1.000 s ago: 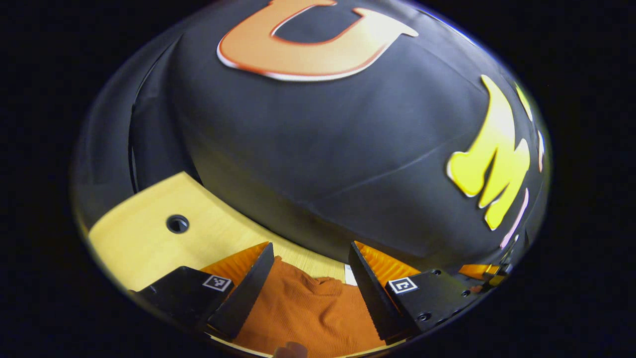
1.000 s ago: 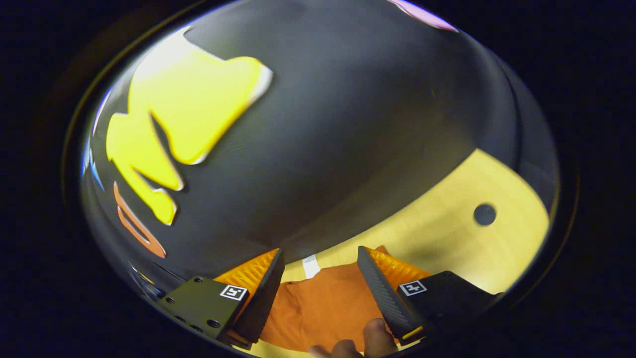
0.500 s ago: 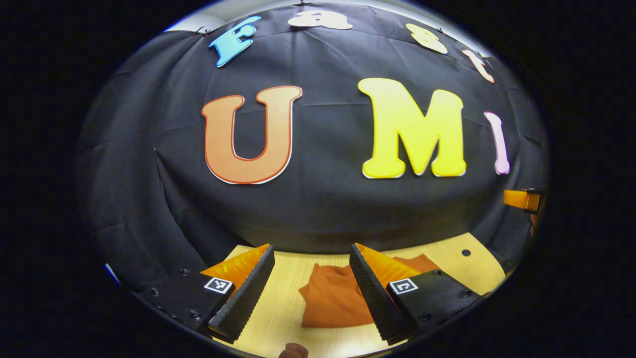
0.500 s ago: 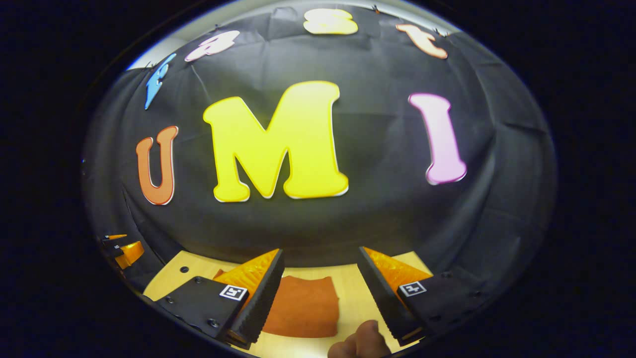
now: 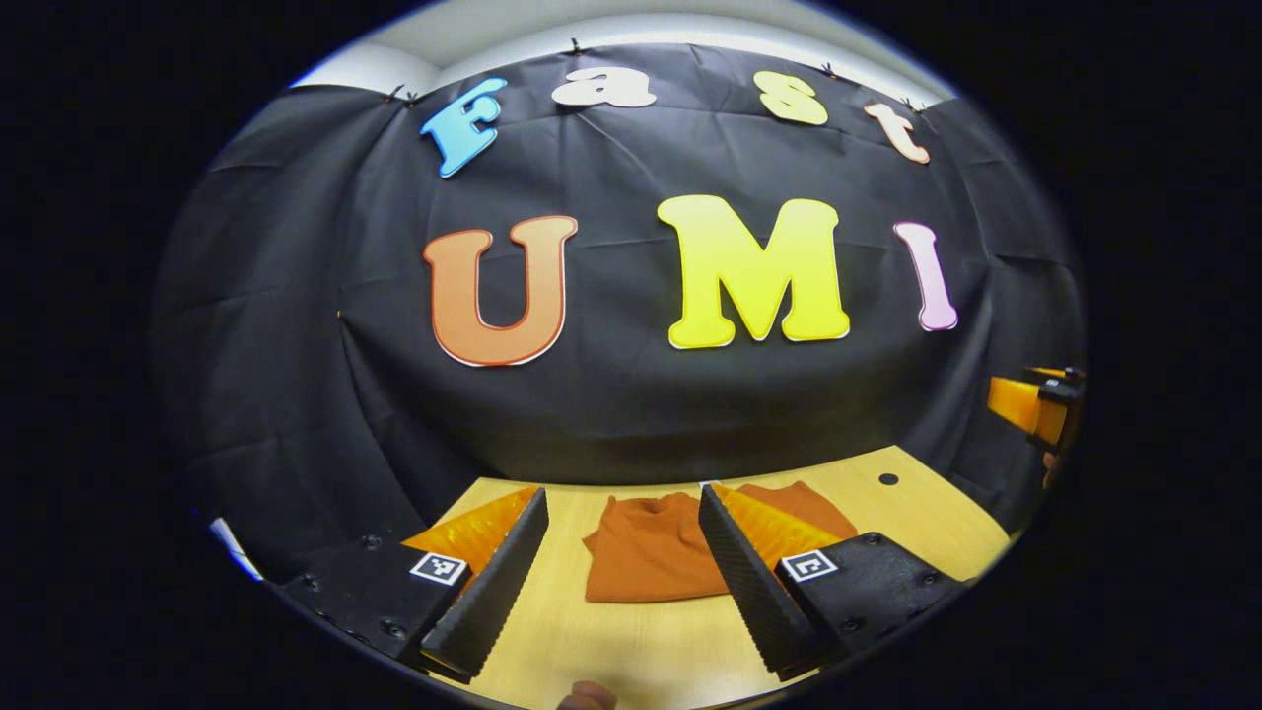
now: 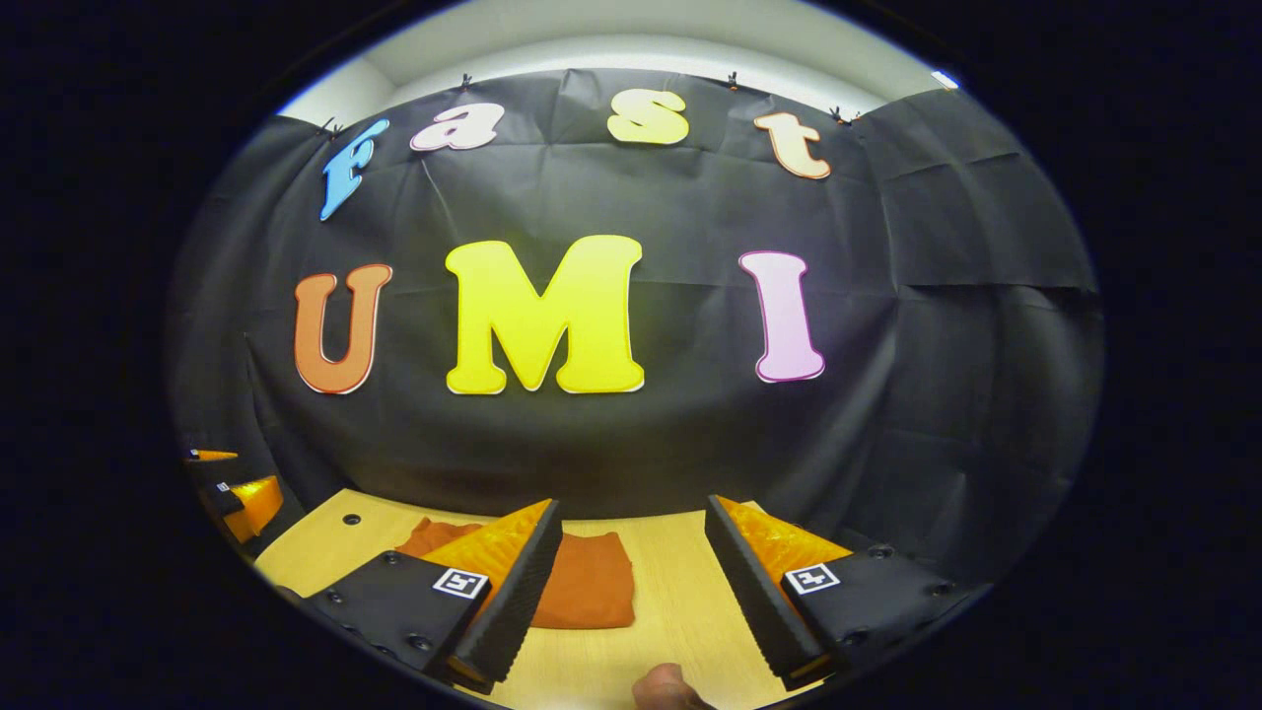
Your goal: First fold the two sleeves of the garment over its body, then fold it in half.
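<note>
- Garment (image 5: 646,547): rust-orange, lying folded into a compact bundle on the light wooden table (image 5: 631,641), close to the black cloth wall (image 5: 611,424) at the far edge.
- Left gripper (image 5: 621,577): fingers spread wide, nothing between them, held above the table and apart from the garment, which shows through the gap, partly hidden behind its right finger.
- Right gripper (image 6: 631,592): also spread wide and empty; in the right gripper view the garment (image 6: 592,587) lies to the left, partly behind its left finger.
- Each gripper shows at the far edge of the other's view, well off to the side.
- Fingertip (image 6: 663,685) of the holding hand pokes in at the bottom.
- Small dark hole (image 5: 888,479) marks the tabletop near a far corner.
</note>
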Available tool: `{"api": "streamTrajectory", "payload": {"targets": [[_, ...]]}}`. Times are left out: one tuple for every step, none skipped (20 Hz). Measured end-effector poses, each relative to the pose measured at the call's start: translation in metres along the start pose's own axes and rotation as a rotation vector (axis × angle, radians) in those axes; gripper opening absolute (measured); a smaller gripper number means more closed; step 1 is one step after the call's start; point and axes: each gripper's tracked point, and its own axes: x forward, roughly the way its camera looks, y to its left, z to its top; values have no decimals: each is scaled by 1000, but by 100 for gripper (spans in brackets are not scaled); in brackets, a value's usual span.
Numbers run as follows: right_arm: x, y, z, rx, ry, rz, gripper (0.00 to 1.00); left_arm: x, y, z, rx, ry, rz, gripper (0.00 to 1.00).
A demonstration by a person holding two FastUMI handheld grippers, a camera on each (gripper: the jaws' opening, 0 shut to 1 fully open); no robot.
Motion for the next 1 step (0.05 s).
{"api": "streamTrajectory", "payload": {"targets": [[-12, 2, -9, -29, 13, 20, 89, -3, -2, 1, 3, -8, -1, 99]]}}
